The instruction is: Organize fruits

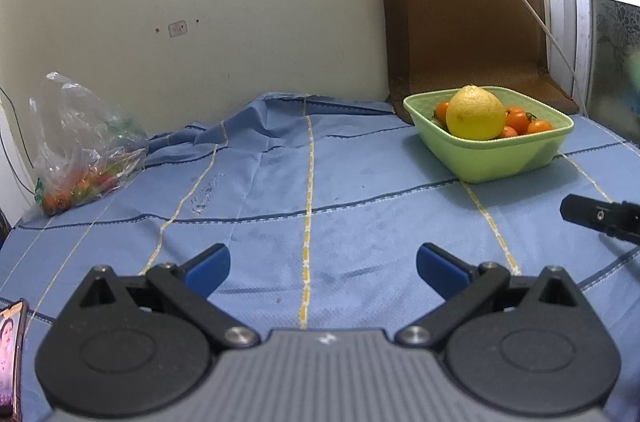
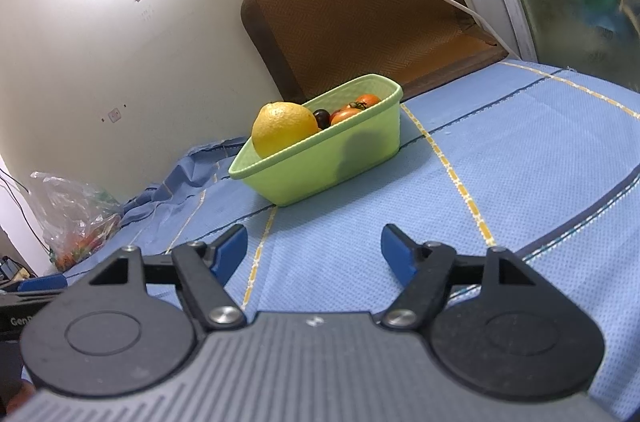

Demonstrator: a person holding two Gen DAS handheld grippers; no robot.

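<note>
The green basket (image 2: pixel 320 158) sits ahead of my right hand-held gripper (image 2: pixel 314 250), slightly to its left, on the blue cloth (image 2: pixel 500 150). A big yellow citrus (image 2: pixel 284 128) fills its near-left end, with small orange tomatoes (image 2: pixel 360 104) and one dark one packed behind. From my left hand-held gripper (image 1: pixel 323 268) the same basket (image 1: pixel 492 150) lies ahead and well off to the right. Far to that gripper's left, against the wall, a clear plastic bag (image 1: pixel 80 146) holds more small red and orange fruit. Both grippers have their blue pads spread apart with nothing between them, hovering low over bare cloth.

I judge the bag's fruit is what remains to be sorted, so the left gripper is the one to send, being nearer. To do it well I should approach the bag's mouth rather than its crumpled side, pinch one fruit and not the film, and close gently since these look soft. Dropping them in, I'd aim behind the citrus so nothing rolls off the rim.

A brown mat (image 1: pixel 464 34) leans on the wall behind the basket.
</note>
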